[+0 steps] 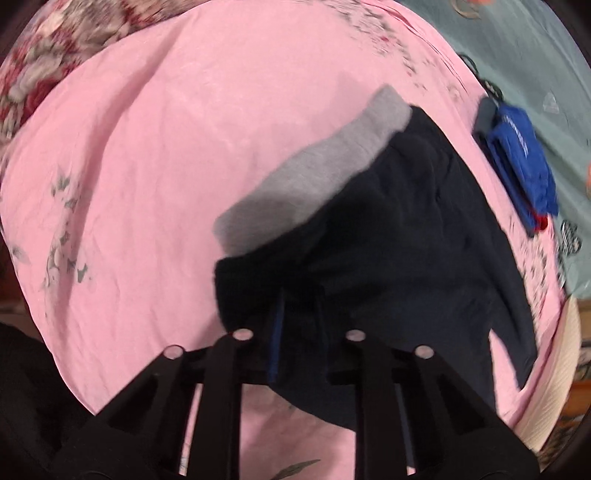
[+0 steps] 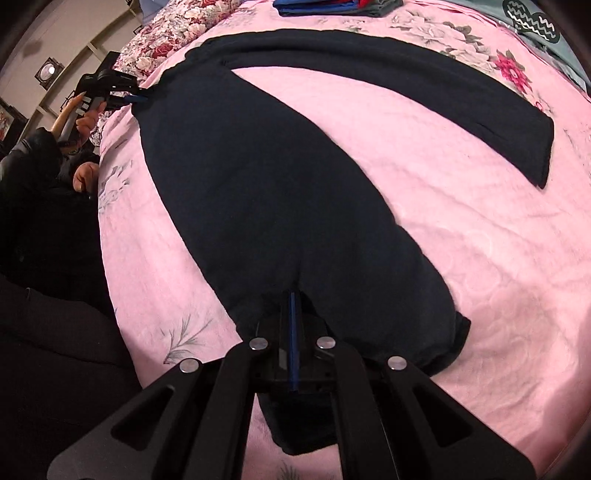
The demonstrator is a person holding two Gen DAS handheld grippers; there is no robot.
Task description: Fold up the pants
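Observation:
Dark navy pants (image 2: pixel 266 177) lie spread on a pink bedspread (image 2: pixel 461 229), legs apart in a V. My right gripper (image 2: pixel 292 347) is shut on the cuff of the near leg. The other leg (image 2: pixel 406 77) lies flat toward the far right. My left gripper (image 2: pixel 136 98) is at the far left, shut on the waist edge. In the left wrist view my left gripper (image 1: pixel 295 354) pinches the navy fabric (image 1: pixel 388 251), lifted, and its grey inner lining (image 1: pixel 321 162) shows.
A folded blue and red garment (image 1: pixel 521 158) lies at the bed's edge, also at the top of the right wrist view (image 2: pixel 314 5). A teal cover (image 1: pixel 517 48) lies beyond it. A floral pillow (image 2: pixel 173 33) sits at the back. The person (image 2: pixel 44 177) stands left.

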